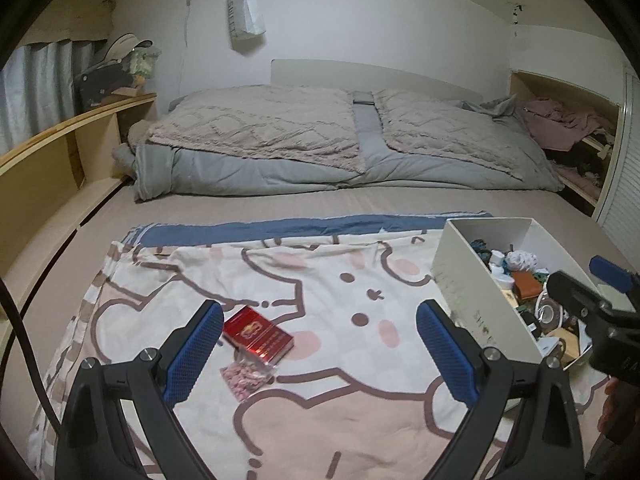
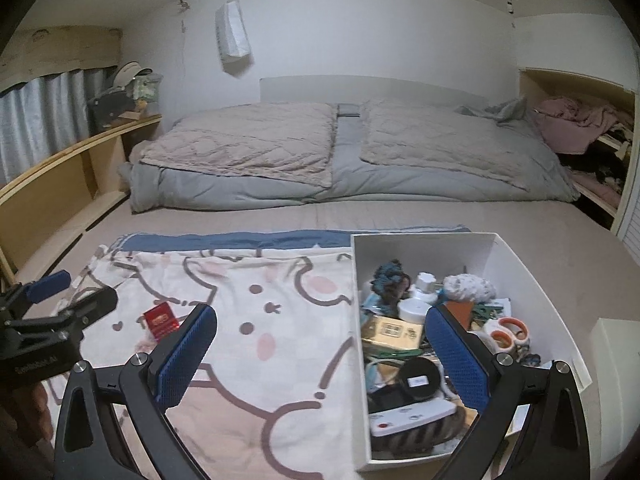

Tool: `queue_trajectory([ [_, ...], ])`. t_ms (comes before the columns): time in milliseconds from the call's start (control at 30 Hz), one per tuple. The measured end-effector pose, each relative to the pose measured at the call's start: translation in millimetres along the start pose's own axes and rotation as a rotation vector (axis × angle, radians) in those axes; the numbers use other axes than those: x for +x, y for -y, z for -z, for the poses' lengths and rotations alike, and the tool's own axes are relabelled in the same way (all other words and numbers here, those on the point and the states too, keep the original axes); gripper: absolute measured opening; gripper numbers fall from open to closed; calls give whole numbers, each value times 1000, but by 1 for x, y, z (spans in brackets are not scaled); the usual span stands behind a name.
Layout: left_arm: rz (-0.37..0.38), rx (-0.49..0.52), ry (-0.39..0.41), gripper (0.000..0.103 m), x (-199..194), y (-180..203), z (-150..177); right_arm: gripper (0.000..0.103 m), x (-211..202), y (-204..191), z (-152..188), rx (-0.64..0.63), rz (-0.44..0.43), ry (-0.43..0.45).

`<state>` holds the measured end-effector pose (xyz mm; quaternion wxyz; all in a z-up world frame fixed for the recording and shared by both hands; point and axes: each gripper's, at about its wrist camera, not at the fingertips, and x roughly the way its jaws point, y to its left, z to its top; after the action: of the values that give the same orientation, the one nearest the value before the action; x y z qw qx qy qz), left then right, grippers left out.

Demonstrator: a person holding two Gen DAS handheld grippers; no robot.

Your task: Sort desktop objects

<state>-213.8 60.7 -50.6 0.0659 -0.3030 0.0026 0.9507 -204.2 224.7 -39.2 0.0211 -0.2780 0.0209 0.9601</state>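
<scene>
The left gripper (image 1: 318,354) has its blue, cross-hatched pads spread wide and released, gripping nothing. Just inside its left finger, on a soft cartoon-print blanket (image 1: 340,400), lies a small crinkled clear bag of pink pieces (image 1: 246,376), and touching the bag's far edge sits a flat, glossy red box with gold print (image 1: 258,334). The right gripper (image 2: 322,358) is likewise splayed and empty, hovering over the near left part of a white rectangular box (image 2: 492,244); between and beyond its fingers the box is crowded with a black round tin (image 2: 418,376), a white remote with coloured buttons (image 2: 404,420), a tan carton (image 2: 394,332), orange-handled scissors (image 2: 508,332) past the right finger, and a white bottle (image 2: 424,284). Farther off, a grey duvet under fleecy quilted beige throws (image 1: 260,124) lies folded.
</scene>
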Motion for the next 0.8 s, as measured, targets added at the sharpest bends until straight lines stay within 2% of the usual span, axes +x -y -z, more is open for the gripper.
queue_trajectory([
  [433,-64,-25,13,98,-26,-46,-4,103,3,-32,-2,-23,-54,-14],
  [600,-94,-64,8,98,-30,-65,-4,103,8,-41,-3,-17,-73,-22],
  [800,-145,-46,10,98,-32,-83,-2,103,16,-51,-5,-9,-92,-28],
])
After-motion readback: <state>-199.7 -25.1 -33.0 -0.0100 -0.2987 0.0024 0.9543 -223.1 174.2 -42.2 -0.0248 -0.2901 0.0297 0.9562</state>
